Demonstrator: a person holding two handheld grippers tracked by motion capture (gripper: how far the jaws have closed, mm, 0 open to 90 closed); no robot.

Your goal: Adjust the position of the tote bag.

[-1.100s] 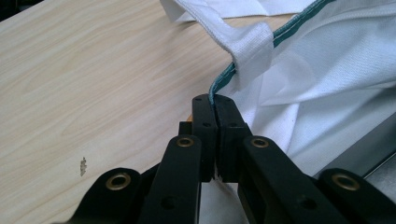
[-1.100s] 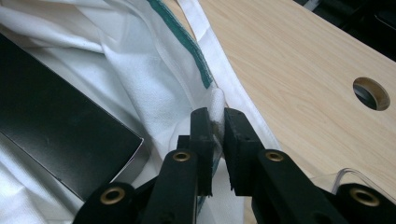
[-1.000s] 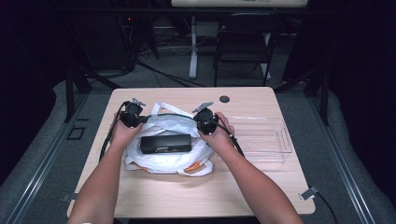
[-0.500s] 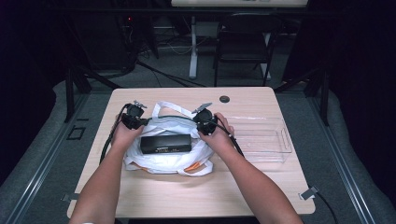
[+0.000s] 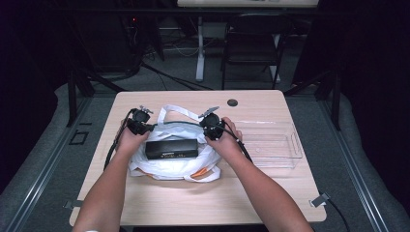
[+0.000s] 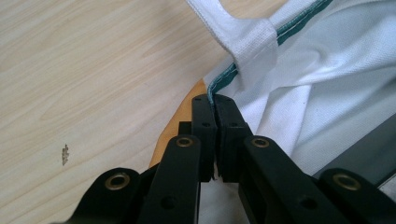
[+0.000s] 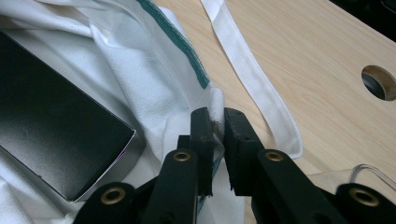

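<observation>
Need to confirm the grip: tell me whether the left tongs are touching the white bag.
Touching. In the left gripper view the left tongs are closed on the green-trimmed edge of the white bag.

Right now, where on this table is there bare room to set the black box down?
Bare wood lies along the near edge of the table between the forearms, and at the far-left corner. The middle is crowded by the white bag, the right by the clear tray.

Clear plastic tray (image 5: pixel 270 145) on rt side of wood table (image 5: pixel 159 203); dark chair (image 5: pixel 251 46) behind table.
</observation>
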